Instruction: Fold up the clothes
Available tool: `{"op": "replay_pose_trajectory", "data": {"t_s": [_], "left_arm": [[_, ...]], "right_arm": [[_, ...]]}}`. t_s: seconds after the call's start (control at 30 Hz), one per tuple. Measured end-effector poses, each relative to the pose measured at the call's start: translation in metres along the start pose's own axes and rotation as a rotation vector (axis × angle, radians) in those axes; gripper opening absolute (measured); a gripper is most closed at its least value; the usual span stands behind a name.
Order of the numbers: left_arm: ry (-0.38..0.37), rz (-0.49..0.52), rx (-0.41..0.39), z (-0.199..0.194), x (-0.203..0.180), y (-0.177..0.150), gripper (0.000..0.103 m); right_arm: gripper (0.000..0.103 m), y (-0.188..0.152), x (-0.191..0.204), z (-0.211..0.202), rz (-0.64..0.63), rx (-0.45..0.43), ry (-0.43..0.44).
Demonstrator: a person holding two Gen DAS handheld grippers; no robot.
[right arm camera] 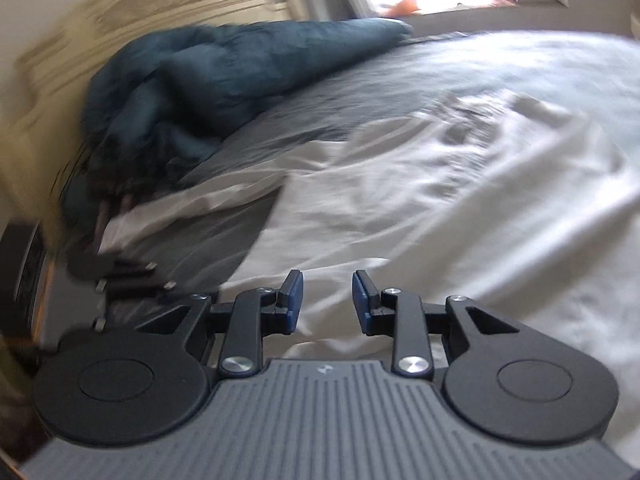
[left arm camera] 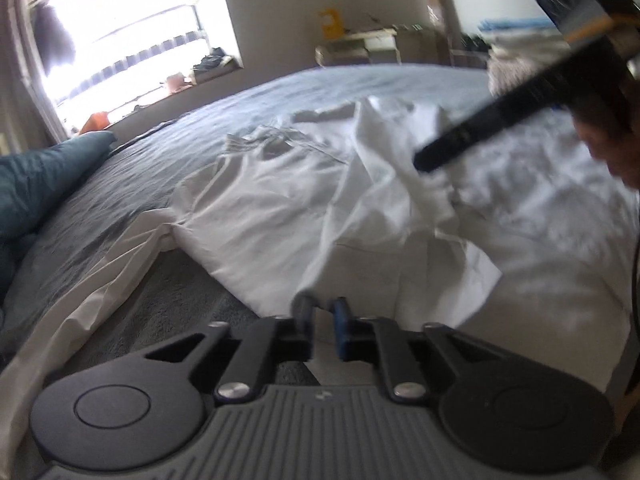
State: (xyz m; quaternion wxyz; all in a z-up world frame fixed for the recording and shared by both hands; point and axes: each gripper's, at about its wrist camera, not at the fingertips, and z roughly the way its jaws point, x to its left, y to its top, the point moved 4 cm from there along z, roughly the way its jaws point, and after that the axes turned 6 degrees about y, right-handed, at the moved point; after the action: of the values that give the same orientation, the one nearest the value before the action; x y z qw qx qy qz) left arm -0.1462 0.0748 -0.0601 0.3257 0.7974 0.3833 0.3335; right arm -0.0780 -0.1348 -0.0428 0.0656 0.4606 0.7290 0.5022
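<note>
White shirt spread rumpled across the grey bed, filling centre and right of the left wrist view, one sleeve trailing toward the lower left. Same shirt over centre and right of the right wrist view, edges blurred.

Left gripper at bottom centre of its view, jaws drawn narrow with only a slim gap; blue pads just above the shirt's near edge, nothing seen pinched between them. Right gripper at bottom centre of its own view, jaws partly apart, empty, over white cloth. Same right gripper also visible as a dark blurred bar in the upper right of the left view, above the shirt's bunched middle.

Teal blanket heaped at the upper left of the right view, against a pale carved headboard. Bright window at upper left of the left view, cluttered sill below it. Low shelf with a yellow item along the far wall.
</note>
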Motion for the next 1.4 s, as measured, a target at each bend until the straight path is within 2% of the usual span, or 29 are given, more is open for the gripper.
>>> {"op": "replay_pose_trajectory", "data": {"t_s": [0.2, 0.37, 0.47, 0.57, 0.63, 0.67, 0.7, 0.73, 0.87, 0.93, 1.0, 1.07, 1.1, 1.23, 1.27, 1.3, 1.4], "left_arm": [[0.003, -0.121, -0.037, -0.005, 0.016, 0.001, 0.004], [0.007, -0.183, -0.085, -0.011, 0.023, 0.005, 0.002], [0.004, -0.205, -0.111, -0.016, 0.025, 0.007, 0.002], [-0.008, -0.236, -0.146, -0.023, 0.025, 0.008, 0.002], [-0.038, -0.255, -0.165, -0.027, 0.025, 0.007, 0.001], [-0.049, -0.26, -0.167, -0.028, 0.024, 0.006, 0.002], [-0.055, -0.26, -0.163, -0.027, 0.023, 0.005, 0.002], [-0.051, -0.257, -0.156, -0.026, 0.022, 0.003, 0.003], [-0.032, -0.257, -0.115, -0.02, 0.021, -0.005, 0.017], [-0.013, -0.257, -0.098, -0.017, 0.021, -0.008, 0.023], [-0.004, -0.264, -0.08, -0.013, 0.022, -0.01, 0.038], [-0.015, -0.273, -0.059, -0.007, 0.024, -0.011, 0.045], [-0.022, -0.273, -0.047, -0.003, 0.024, -0.011, 0.045], [-0.016, -0.237, -0.003, 0.013, 0.019, -0.013, 0.041], [-0.015, -0.237, -0.002, 0.016, 0.019, -0.013, 0.031], [-0.014, -0.239, -0.003, 0.017, 0.019, -0.013, 0.017], [0.008, -0.276, -0.026, 0.015, 0.023, -0.013, 0.002]], "right_arm": [[0.031, -0.008, 0.053, 0.017, -0.354, 0.057, 0.019], [0.045, -0.016, 0.08, 0.042, -0.62, 0.122, -0.052], [0.046, -0.016, 0.085, 0.055, -0.714, 0.152, -0.092], [0.046, -0.016, 0.091, 0.068, -0.794, 0.174, -0.123], [0.042, -0.019, 0.093, 0.075, -0.843, 0.172, -0.17], [0.03, -0.019, 0.094, 0.078, -0.851, 0.164, -0.195], [0.02, -0.018, 0.093, 0.079, -0.842, 0.157, -0.21], [0.006, -0.016, 0.091, 0.079, -0.806, 0.144, -0.218], [0.004, -0.01, 0.084, 0.069, -0.677, 0.092, -0.215], [0.004, -0.009, 0.08, 0.065, -0.656, 0.082, -0.225], [0.004, -0.008, 0.077, 0.059, -0.628, 0.071, -0.227], [0.005, -0.006, 0.07, 0.054, -0.558, 0.073, -0.201], [0.005, -0.005, 0.066, 0.051, -0.523, 0.074, -0.188], [0.006, -0.001, 0.042, 0.046, -0.379, 0.079, -0.187], [0.006, 0.0, 0.035, 0.044, -0.35, 0.08, -0.197], [0.006, 0.002, 0.028, 0.042, -0.321, 0.08, -0.207], [0.006, 0.011, 0.007, 0.039, -0.239, 0.073, -0.224]]}}
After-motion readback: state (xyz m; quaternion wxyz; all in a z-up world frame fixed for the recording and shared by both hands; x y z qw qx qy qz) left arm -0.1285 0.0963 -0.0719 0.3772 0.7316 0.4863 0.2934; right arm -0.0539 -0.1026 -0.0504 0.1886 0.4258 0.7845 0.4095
